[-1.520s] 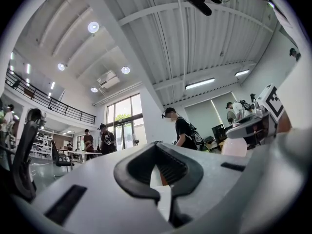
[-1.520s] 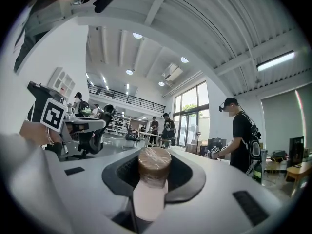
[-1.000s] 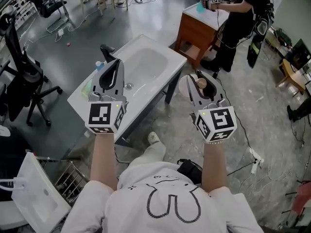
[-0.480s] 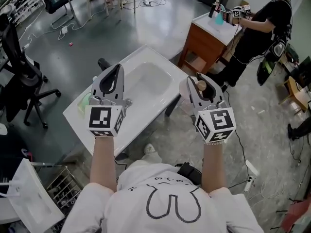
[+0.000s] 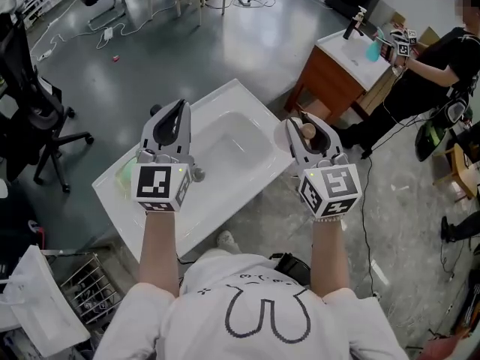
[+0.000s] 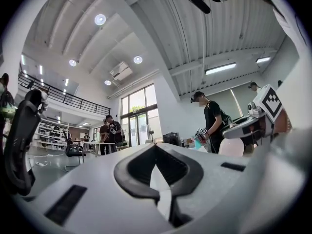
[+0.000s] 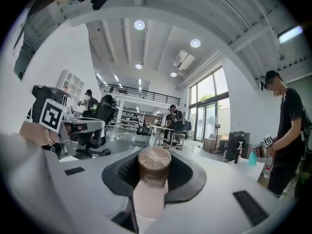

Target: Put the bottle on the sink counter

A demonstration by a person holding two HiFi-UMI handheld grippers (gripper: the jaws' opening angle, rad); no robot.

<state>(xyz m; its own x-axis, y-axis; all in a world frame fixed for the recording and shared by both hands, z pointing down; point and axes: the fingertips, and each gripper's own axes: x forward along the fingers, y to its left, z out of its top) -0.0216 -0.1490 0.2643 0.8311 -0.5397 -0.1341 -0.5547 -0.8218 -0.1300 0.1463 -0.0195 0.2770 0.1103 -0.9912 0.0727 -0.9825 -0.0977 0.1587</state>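
Bottle (image 7: 154,165) clamped in right gripper (image 5: 306,126); left gripper (image 5: 174,115) closed, empty; risk: topples if set too near the 3 o'clock edge of the sink counter (image 5: 255,105).

The operator wears a white short-sleeved T-shirt (image 5: 259,276) with a black outline figure printed on the front, and the left gripper (image 5: 178,105) and right gripper (image 5: 304,122) each have a light-grey shell, black jaw linings and a white cube (image 5: 161,188) with black square markers.
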